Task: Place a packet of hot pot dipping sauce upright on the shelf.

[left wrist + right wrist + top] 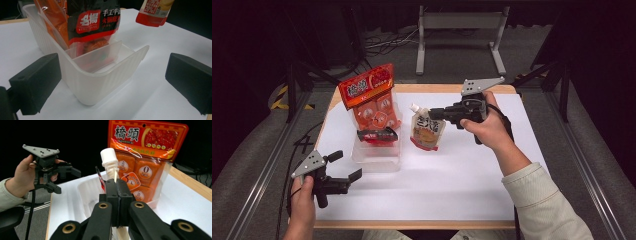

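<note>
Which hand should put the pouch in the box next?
The right. The right gripper is already shut on the pouch at its spout, just beside the clear box. The left gripper is open near the box's front end, holding nothing.

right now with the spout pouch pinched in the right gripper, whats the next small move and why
Probably carry the spout pouch left, over the clear bin's empty front compartment. The right gripper is shut on the pouch's top edge and the pouch hangs beside the bin. The big orange pack and black-red packet fill the back, while the left gripper waits open nearby.
</note>
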